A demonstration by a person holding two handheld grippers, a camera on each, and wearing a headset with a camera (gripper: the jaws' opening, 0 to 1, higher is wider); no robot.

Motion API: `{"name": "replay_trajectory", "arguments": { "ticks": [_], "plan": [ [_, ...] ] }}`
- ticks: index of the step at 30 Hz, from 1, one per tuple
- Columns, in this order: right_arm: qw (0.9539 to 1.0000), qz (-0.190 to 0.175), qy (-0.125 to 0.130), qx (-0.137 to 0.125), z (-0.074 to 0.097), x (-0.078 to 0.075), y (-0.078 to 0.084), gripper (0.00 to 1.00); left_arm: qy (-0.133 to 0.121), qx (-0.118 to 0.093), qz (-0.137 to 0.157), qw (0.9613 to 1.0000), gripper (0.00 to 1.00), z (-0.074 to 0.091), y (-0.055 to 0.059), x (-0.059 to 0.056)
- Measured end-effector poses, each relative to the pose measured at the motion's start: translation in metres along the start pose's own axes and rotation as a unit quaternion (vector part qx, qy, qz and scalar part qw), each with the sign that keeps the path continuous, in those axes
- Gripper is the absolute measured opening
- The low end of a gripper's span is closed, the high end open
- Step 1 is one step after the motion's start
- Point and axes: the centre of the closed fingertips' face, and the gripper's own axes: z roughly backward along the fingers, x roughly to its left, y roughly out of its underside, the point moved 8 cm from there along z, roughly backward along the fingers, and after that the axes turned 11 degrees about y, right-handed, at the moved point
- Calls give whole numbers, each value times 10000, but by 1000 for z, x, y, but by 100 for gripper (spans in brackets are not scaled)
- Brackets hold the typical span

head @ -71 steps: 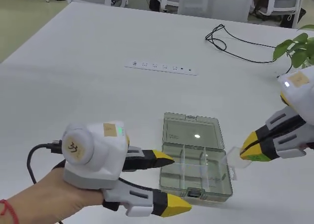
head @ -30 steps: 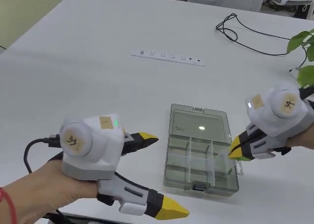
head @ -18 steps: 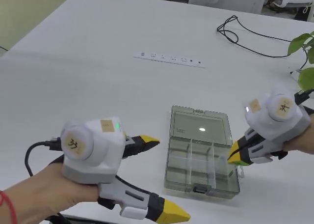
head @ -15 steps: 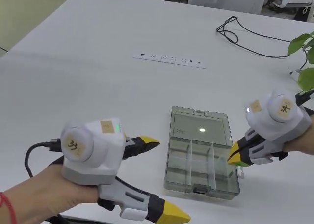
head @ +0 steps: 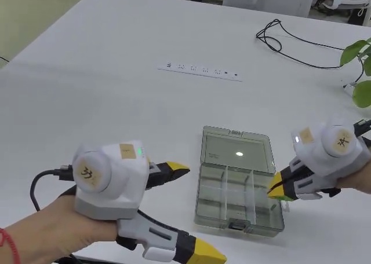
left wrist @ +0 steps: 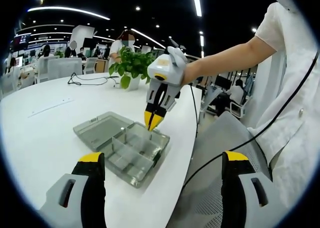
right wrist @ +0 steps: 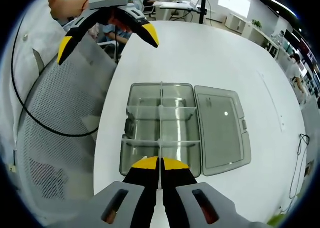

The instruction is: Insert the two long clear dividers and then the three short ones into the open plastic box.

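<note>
At the lower left of the head view, a hand (head: 49, 232) holds the left tongs (head: 194, 213) over the near edge of the white bench (head: 104, 73). They are released: the two yellow-tipped jaws stand wide apart with nothing between them, and they point right toward the plastic box (head: 255, 227) without touching it. Farther back on the bench, well apart from the box, lies a white power strip (head: 202, 71).

The plastic box sits on the bench between the two tongs, near the front edge. Its lid (head: 237, 145) is open and lies flat behind the base. In the right gripper view, clear dividers (right wrist: 160, 107) already stand upright in the base, crossing one another and splitting it into small compartments.

At the right side of the box, the right tongs (head: 273, 189) angle down with their yellow tips at the rightmost row of compartments. They are clenched: in their own view the jaws meet tip to tip on the top edge of a thin clear divider (right wrist: 161, 150). This divider stands in the nearest row, in line with the middle partition beyond it.

At the far right edge of the bench are the green leaves of a plant (head: 352, 48).
</note>
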Motion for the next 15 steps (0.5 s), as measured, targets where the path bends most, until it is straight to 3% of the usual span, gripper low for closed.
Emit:
{"name": "replay_trajectory", "arguments": {
  "ticks": [15],
  "plan": [
    [10000, -16, 34, 35, -16, 4, 7, 2, -27, 15, 28, 10000, 100, 2, 3, 0]
  ]
}}
